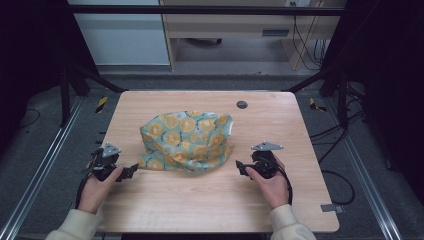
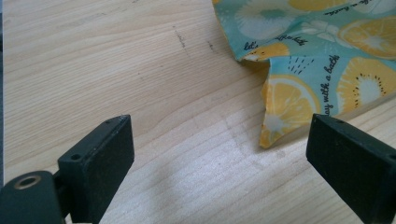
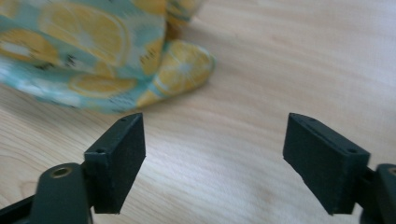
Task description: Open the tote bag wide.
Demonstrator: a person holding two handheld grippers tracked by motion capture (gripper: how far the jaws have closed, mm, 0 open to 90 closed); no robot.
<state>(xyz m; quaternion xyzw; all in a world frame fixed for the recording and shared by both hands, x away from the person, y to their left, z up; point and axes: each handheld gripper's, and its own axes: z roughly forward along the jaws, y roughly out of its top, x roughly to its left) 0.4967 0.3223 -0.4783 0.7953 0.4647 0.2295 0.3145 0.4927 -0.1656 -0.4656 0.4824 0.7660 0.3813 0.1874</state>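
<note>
A crumpled teal cloth with orange and lemon slices printed on it (image 1: 187,140) lies in a heap at the middle of the wooden table (image 1: 200,200). My left gripper (image 1: 131,170) sits just off the cloth's near left corner, jaws wide apart with bare wood between them; that corner (image 2: 280,112) lies a little beyond the right jaw. My right gripper (image 1: 240,166) rests close to the cloth's near right edge, open too, and a folded lobe of the cloth (image 3: 182,70) lies ahead of its left jaw. Neither gripper touches the cloth.
A dark round grommet (image 1: 242,104) is set in the table near its far edge. Black frame posts and cables stand on the floor at both sides. Bare wood runs along the near edge between the person's two hands.
</note>
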